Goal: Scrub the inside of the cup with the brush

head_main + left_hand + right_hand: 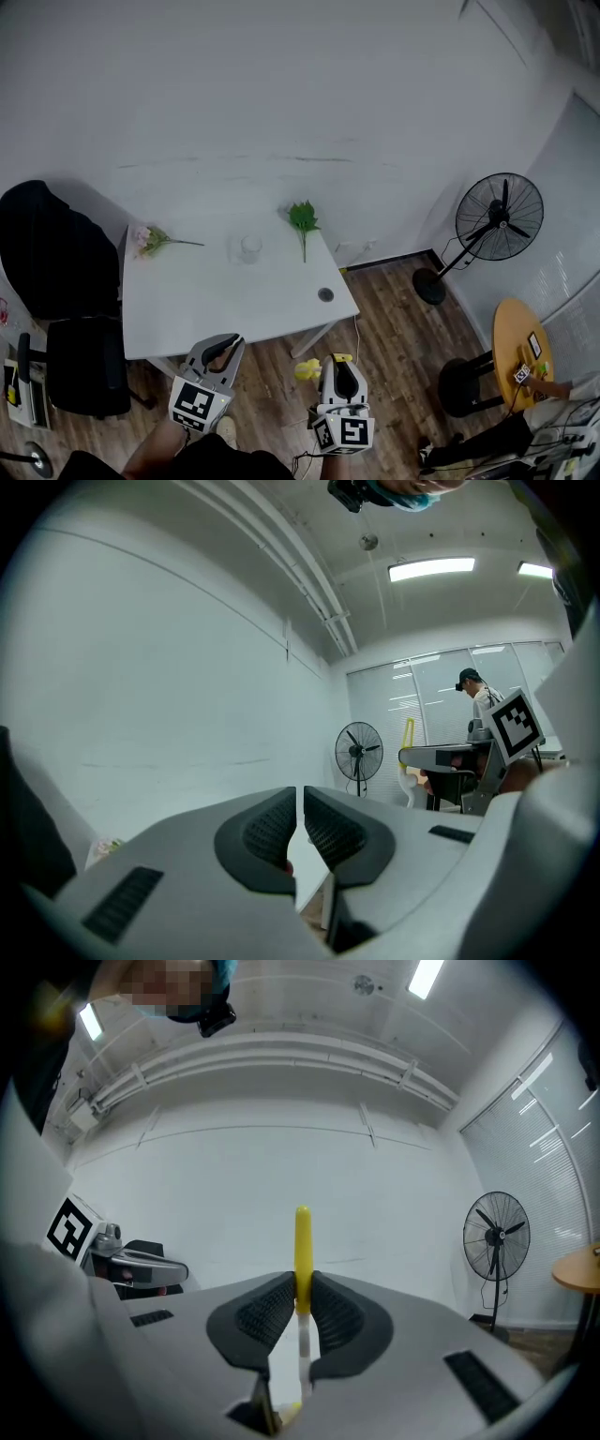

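A clear glass cup (250, 246) stands on the white table (206, 300), toward its far edge. Both grippers hang below the table's near edge, over the wood floor and well short of the cup. My right gripper (339, 367) (302, 1302) is shut on the brush (302, 1246), whose yellow handle sticks up between the pads; yellow parts of the brush (307, 370) show beside it in the head view. My left gripper (219, 351) (300, 810) is shut with nothing between its pads. The cup shows in neither gripper view.
On the table lie a pink flower sprig (150, 239), a green sprig (302, 220) and a small dark round thing (325, 294). A black chair (56, 258) stands at the left; a floor fan (497, 217) and a round wooden table (520, 352) at the right.
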